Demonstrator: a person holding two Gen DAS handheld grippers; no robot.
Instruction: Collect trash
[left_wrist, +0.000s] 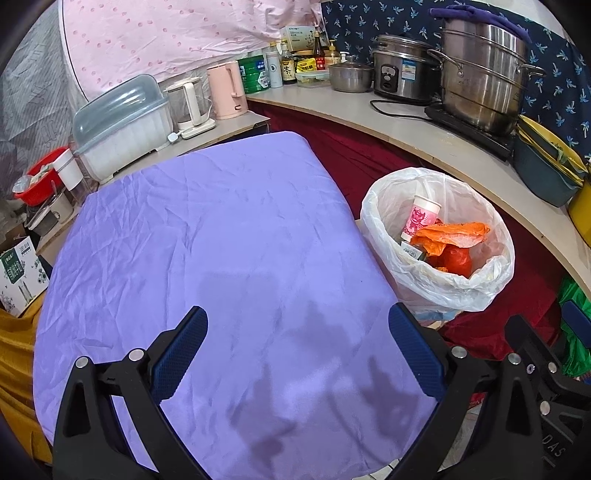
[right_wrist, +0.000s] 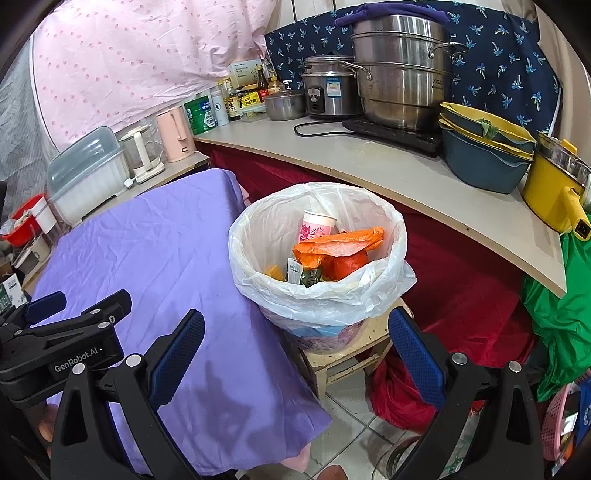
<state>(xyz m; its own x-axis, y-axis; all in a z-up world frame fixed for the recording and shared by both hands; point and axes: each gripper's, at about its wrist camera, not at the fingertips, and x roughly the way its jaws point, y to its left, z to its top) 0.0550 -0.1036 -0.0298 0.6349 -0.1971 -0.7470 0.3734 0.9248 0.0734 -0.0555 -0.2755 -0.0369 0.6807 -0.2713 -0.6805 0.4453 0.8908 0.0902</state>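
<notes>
A bin lined with a white plastic bag (left_wrist: 491, 280) (right_wrist: 321, 299) stands on a small wooden stool (right_wrist: 347, 362) to the right of the purple-covered table (left_wrist: 221, 240) (right_wrist: 155, 236). Inside lie a pink paper cup (left_wrist: 421, 218) (right_wrist: 317, 226), an orange plastic bag (left_wrist: 450, 236) (right_wrist: 340, 242) and small packets (right_wrist: 306, 275). My left gripper (left_wrist: 297, 325) is open and empty above the table. My right gripper (right_wrist: 295, 328) is open and empty, in front of the bin. The left gripper also shows at the left of the right wrist view (right_wrist: 79, 308).
A curved counter (right_wrist: 369, 162) behind the bin holds steel pots (right_wrist: 402, 70), a rice cooker (right_wrist: 328, 92), stacked basins (right_wrist: 484, 155) and a yellow pot (right_wrist: 554, 192). Kettles (left_wrist: 225, 90) and a lidded container (left_wrist: 122, 122) stand beyond the table. Red and green cloth (right_wrist: 554, 314) lies at the right.
</notes>
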